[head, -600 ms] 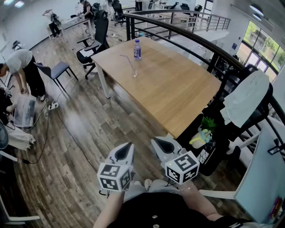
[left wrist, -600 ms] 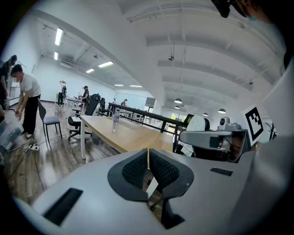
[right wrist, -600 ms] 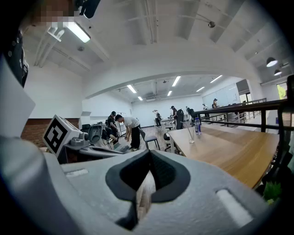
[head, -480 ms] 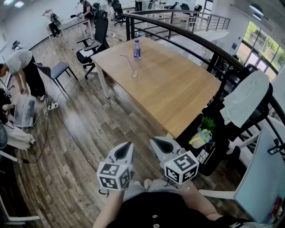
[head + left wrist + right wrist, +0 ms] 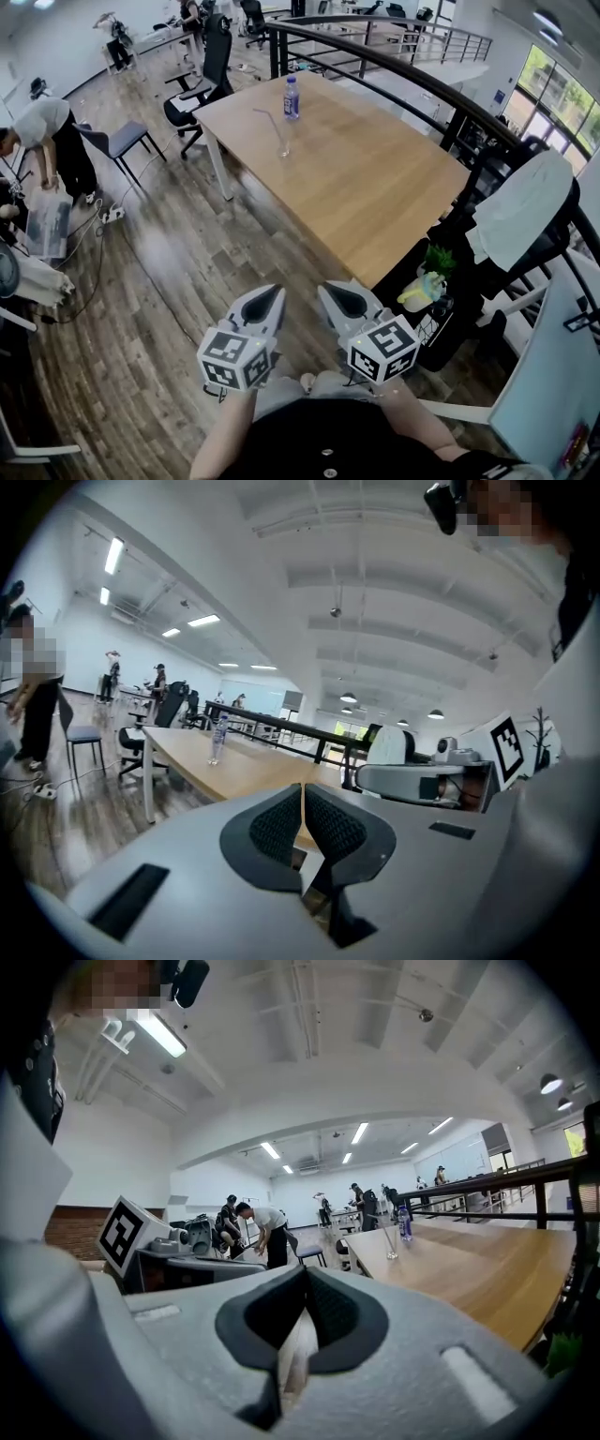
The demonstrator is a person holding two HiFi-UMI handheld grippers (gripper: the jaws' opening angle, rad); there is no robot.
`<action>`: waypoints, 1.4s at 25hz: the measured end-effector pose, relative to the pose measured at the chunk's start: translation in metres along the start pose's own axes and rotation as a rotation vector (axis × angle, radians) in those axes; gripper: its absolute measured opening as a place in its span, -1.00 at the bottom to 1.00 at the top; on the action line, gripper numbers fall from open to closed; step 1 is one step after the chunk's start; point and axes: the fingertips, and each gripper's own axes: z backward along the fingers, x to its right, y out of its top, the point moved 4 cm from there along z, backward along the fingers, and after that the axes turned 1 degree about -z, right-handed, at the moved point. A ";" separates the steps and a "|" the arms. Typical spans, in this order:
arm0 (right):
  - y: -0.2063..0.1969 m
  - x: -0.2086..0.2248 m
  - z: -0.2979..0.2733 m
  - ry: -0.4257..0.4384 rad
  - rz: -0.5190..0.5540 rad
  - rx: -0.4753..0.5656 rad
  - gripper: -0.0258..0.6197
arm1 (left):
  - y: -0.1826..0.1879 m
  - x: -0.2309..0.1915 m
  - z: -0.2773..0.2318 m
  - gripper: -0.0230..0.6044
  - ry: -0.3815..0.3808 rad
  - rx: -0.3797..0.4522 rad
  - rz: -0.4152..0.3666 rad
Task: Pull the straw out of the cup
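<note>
straw [image 5: 268,125]: stuck in the cup [image 5: 283,148], top leaning off to the left in the head view
cup: way out on the far part of the table [image 5: 375,187], near a water bottle [image 5: 292,98]
left gripper [image 5: 267,302]: jaws pressed together, nothing in them
right gripper [image 5: 339,298]: same deal, closed with nothing in it
gap: both grippers sit side by side close to the person's body, over the wood floor [image 5: 169,281], short of the table's near corner and well apart from cup and straw

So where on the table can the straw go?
Nearly all the wooden table is bare, from the cup to the near corner. Only the far end is taken, by the cup, its straw and the bottle.
</note>
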 end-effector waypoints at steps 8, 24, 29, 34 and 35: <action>-0.012 0.014 0.003 0.059 -0.022 -0.015 -0.92 | -0.016 0.001 -0.011 -0.84 0.040 -0.022 -0.011; -0.017 0.047 -0.056 0.044 -0.069 -0.054 -0.92 | -0.015 -0.063 -0.044 -0.84 0.098 -0.062 0.053; -0.004 0.064 -0.112 0.014 -0.067 -0.045 -0.92 | 0.005 -0.119 -0.066 -0.84 0.100 -0.036 0.073; 0.018 0.068 -0.182 -0.006 -0.019 -0.044 -0.92 | 0.040 -0.179 -0.086 -0.84 0.073 -0.016 0.043; 0.022 0.068 -0.195 -0.010 -0.017 -0.043 -0.92 | 0.046 -0.191 -0.089 -0.84 0.065 -0.016 0.042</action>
